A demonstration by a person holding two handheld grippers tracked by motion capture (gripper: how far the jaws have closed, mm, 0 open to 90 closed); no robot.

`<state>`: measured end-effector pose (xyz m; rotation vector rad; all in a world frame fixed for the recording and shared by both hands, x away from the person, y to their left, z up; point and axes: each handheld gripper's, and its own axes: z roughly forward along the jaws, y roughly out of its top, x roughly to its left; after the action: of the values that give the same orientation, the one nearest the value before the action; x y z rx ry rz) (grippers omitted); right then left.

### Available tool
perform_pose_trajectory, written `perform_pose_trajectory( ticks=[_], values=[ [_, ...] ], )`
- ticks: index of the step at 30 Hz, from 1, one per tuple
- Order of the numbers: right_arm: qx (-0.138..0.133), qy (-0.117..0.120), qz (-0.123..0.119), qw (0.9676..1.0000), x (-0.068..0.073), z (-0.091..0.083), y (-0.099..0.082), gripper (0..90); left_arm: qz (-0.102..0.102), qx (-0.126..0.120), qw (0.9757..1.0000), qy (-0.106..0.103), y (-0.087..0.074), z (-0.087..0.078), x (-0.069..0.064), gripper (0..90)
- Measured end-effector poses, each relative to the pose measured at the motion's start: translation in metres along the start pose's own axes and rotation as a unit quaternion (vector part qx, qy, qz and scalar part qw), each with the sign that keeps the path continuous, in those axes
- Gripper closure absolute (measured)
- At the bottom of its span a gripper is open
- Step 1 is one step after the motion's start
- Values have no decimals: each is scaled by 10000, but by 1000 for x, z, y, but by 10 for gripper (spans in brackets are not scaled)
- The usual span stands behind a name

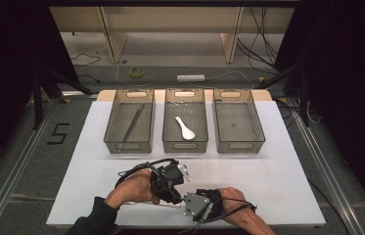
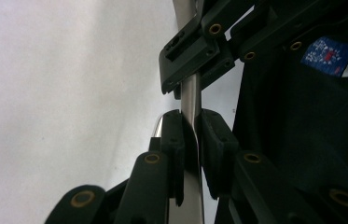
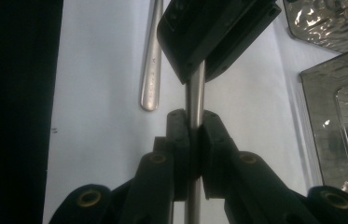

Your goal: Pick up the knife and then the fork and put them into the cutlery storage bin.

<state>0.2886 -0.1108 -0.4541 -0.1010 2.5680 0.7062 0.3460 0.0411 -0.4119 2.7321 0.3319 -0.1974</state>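
Both grippers meet low over the near edge of the white tabletop (image 1: 278,161), each clamped on the same slim metal utensil: the left gripper (image 1: 182,172) pinches its polished handle (image 2: 191,100) between pads that press on both sides, and the right gripper (image 1: 188,199) grips the same bar (image 3: 195,100) just below the other's jaws. In each gripper view the handle's long axis runs straight up out of the closed jaws into the opposing gripper, so the two grips sit one after the other along the shaft, nearly touching. Judging by this, the piece is mid-handover, and which hand lets go decides where it travels.

Beyond them, well apart, three clear bins stand in a row across the tabletop: the left bin (image 1: 112,128) with a long dark stick (image 1: 132,125), the middle bin (image 1: 169,128) with a white spoon (image 1: 185,128), the right bin (image 1: 257,128) apparently bare. Nothing stands between the grippers and the bins. A second metal handle (image 3: 152,70) lies flat on the tabletop just beside the held one, close enough to be nudged.
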Motion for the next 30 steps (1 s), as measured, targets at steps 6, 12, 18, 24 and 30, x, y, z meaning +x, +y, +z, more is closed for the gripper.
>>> perform_pose_trajectory(
  ticks=[6, 12, 18, 24, 30],
  values=[
    [144, 10, 99, 9998, -6, -2, -7, 845, -261, -577, 9974, 339, -2, -12, 4, 627],
    [282, -55, 315, 9991, -11, -6, -17, 845, -644, -1168, 9871, 885, -7, -31, 6, 389],
    [458, -214, 609, 9969, -21, -10, -28, 844, -904, -1940, 9691, 1227, -20, -43, 9, 264],
    [691, -350, 853, 9933, -32, -12, -42, 845, -1242, -2656, 9442, 1502, -35, -55, 13, 216],
    [746, -497, 1220, 9885, -44, -18, -56, 844, -1437, -3104, 9278, 1487, -52, -61, 16, 186]
  ],
)
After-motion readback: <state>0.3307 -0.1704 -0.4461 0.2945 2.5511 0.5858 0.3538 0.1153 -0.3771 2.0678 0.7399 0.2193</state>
